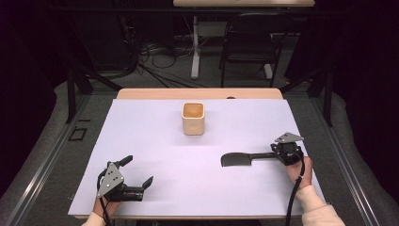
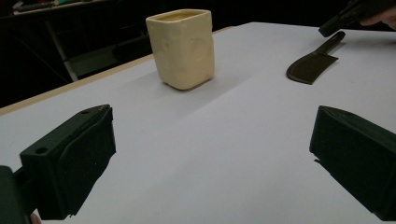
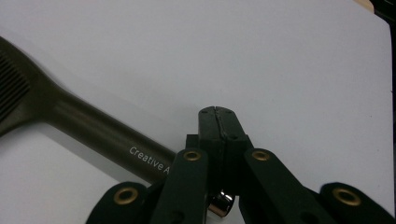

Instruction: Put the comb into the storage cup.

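A dark spatula (image 1: 235, 160) lies flat on the white table sheet (image 1: 155, 141) at the right, blade to the left. My right gripper (image 1: 275, 151) sits at the end of its handle. In the right gripper view the jaws (image 3: 215, 112) meet tip to tip with no gap. The spatula handle (image 3: 93, 123) runs under them, so I cannot tell whether it is pinched. My left gripper (image 1: 138, 170) rests at the near left with jaws wide apart and nothing between them. In the left gripper view (image 2: 210, 158) it faces a cream square cup (image 2: 182, 46) and the spatula (image 2: 310, 67).
The cream cup (image 1: 193, 118) stands upright at the middle back of the sheet. A bare wooden strip (image 1: 197, 93) marks the table's far edge. Beyond it are a black chair (image 1: 249, 42), a table leg and floor cables.
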Demonstrator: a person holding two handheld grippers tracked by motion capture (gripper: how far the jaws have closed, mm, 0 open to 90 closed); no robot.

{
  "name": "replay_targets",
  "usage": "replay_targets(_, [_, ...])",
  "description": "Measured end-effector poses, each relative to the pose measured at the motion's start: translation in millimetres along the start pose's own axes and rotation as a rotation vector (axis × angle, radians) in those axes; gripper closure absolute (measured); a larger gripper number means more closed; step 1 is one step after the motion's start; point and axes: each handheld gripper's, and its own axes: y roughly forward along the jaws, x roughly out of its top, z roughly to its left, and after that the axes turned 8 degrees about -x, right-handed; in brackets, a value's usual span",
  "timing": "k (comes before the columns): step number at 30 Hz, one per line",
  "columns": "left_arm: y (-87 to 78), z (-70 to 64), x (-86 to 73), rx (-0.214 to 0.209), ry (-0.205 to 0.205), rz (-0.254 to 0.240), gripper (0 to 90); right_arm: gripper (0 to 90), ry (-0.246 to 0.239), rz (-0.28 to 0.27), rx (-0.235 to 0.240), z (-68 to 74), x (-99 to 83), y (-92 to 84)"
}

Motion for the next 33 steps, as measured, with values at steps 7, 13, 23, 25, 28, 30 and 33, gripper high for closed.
replay_targets(7, [-0.1,-0.1,0.0,-0.001,0.002,0.001,0.4,90.0,-0.004,0.036,0.000,0.4,-0.8,0.2])
replay_targets(13, [-0.5,-0.1,-0.1,0.000,0.001,0.002,0.4,90.0,-0.001,0.059,0.022,2.4,-1.3,-1.4])
replay_targets(23, [-0.5,-0.2,0.0,0.001,0.004,0.003,0.4,90.0,-0.004,0.094,0.024,9.1,-0.6,-8.1])
replay_targets(25, [-0.7,-0.3,0.0,0.002,0.002,0.004,0.4,90.0,-0.004,0.100,0.030,10.1,-1.0,-8.9])
replay_targets(28, [-0.6,-0.2,0.1,0.001,0.004,0.005,0.4,90.0,-0.003,0.100,0.042,11.6,-1.5,-10.9])
replay_targets(30, [-0.7,-0.3,0.1,0.001,0.002,0.005,0.4,90.0,0.000,0.103,0.043,13.2,-1.4,-12.9])
replay_targets(33, [-0.6,-0.4,0.1,0.000,0.004,0.006,0.4,90.0,-0.009,0.109,0.046,15.2,-1.6,-13.9])
